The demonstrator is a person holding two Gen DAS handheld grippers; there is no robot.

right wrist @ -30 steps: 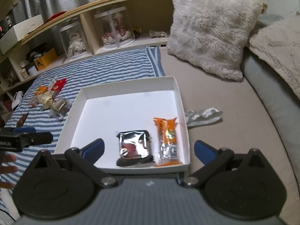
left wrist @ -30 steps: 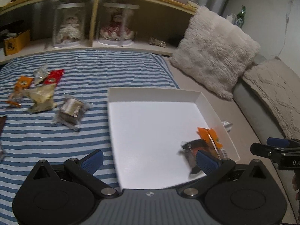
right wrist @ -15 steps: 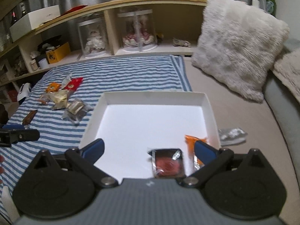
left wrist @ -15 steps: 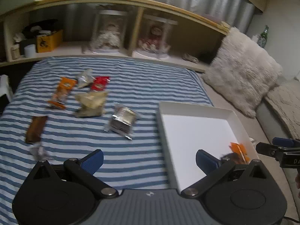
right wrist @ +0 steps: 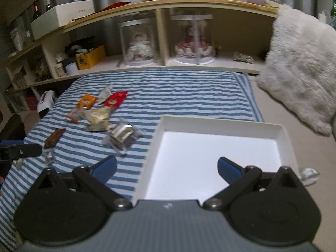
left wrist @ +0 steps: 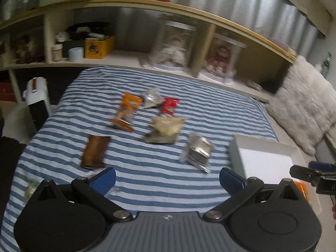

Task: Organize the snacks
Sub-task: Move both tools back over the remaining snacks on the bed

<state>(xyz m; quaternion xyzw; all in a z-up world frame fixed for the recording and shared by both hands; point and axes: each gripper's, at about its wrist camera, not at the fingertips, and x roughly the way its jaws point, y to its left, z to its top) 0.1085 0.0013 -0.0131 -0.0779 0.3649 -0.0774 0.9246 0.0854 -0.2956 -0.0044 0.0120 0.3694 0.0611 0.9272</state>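
Six or so wrapped snacks lie loose on the blue-and-white striped bedspread [left wrist: 147,168], bunched toward its middle, because they wait to be carried into the shallow white cardboard box [right wrist: 281,130] that sits past the bedspread's right edge on the beige bed surface. Your left hand-held gripper [left wrist: 167,177] hangs above the near part of the bedspread with its blue pads spread wide and nothing between them, aimed at the pile, which reads as a reach for the next packet. Nearest to it are the brown rectangular snack bar [left wrist: 94,151] toward the left edge and the clear-wrapped silver-and-dark packet [left wrist: 198,150] close to the box's near-left corner. Beyond them lie the crumpled tan foil pouch [left wrist: 166,131], the orange printed sachet [left wrist: 127,111], the small red packet [left wrist: 170,106] and the silver foil twist [left wrist: 152,97].

Your right hand-held gripper [right wrist: 167,167] is likewise spread wide and empty, poised over the box's near-left rim.

Motion blur smears the left wrist view, so no labels can be read. The right gripper's body hides the box's near edge, and only a sliver of orange wrapper [left wrist: 303,190] shows at its near-right corner. One silver wrapper [right wrist: 307,173] lies outside the box, partly cut off, just beside its right wall.
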